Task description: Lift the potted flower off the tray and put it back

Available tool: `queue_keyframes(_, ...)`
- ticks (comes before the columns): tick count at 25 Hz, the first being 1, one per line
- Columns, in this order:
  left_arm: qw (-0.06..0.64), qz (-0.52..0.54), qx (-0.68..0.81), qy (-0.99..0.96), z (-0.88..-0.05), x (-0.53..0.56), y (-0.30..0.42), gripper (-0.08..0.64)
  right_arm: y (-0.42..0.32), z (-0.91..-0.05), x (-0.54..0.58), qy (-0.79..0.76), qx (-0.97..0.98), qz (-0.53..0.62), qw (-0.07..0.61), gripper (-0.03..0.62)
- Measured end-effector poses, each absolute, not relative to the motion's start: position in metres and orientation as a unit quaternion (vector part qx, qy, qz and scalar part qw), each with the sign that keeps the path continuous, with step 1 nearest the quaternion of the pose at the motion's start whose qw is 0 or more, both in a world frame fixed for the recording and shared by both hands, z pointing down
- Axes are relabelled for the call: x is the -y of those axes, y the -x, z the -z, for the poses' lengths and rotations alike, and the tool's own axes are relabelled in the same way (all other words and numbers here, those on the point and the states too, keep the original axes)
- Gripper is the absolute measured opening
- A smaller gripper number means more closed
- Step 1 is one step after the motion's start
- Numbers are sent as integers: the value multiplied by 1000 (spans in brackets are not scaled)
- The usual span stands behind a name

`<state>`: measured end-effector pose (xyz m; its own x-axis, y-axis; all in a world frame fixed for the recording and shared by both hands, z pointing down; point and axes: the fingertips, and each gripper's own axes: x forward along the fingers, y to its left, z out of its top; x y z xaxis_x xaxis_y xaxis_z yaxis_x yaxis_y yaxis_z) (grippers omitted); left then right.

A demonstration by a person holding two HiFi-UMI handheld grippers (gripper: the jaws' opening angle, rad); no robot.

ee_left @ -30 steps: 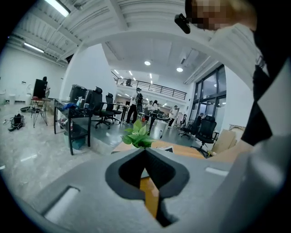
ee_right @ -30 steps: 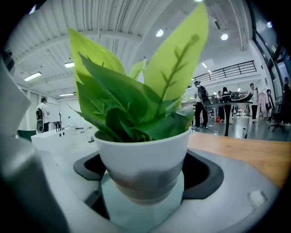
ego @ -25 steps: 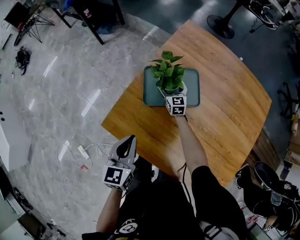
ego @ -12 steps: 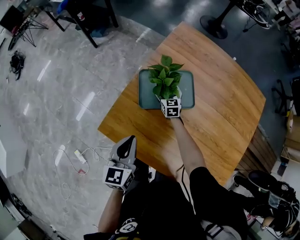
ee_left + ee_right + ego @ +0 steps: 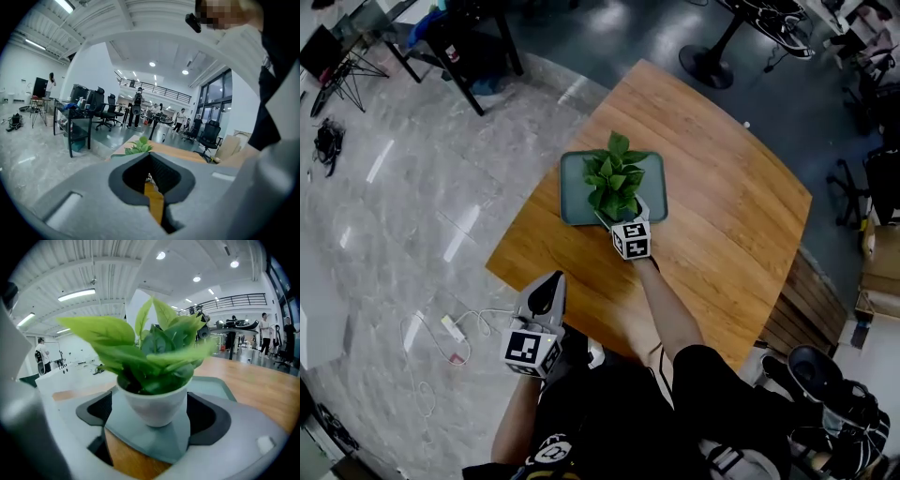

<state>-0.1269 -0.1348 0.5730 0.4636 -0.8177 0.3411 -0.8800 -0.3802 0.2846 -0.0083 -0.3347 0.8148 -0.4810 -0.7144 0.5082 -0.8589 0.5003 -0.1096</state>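
One potted flower (image 5: 615,180), upright on the teal tray (image 5: 574,202) toward the table's (image 5: 731,216) far left, now flanked untouched by the right gripper's (image 5: 623,212) still-wide jaws after a slight shift: grasp and lift pending; left gripper (image 5: 546,298) closed, empty, near.

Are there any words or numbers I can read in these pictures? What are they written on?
No words or numbers can be read anywhere.
The right cube: only black-and-white square patterns, no letters.
The left cube: the same, patterns only.
The shirt print on the person: too small to read.
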Motion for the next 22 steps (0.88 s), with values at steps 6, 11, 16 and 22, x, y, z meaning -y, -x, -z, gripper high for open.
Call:
queue_keyframes(6,224,-62,500,-834,-569,125,108,-2,-3,-810,316,-472,833,-193,214,503)
queue_keyframes(11,216,-55,510,-831,-557,117,105,-2,-35,-737,246,-493,831,-203,159,350)
queue_keyframes(16,197,-36,518,-831,-524,113,99,-2,-65,-605,168,-512,836,-185,72,9)
queue_keyframes(22,160,-31,503,-849,-492,110,72,-2,-93,-528,115,-527,832,-166,40,-2)
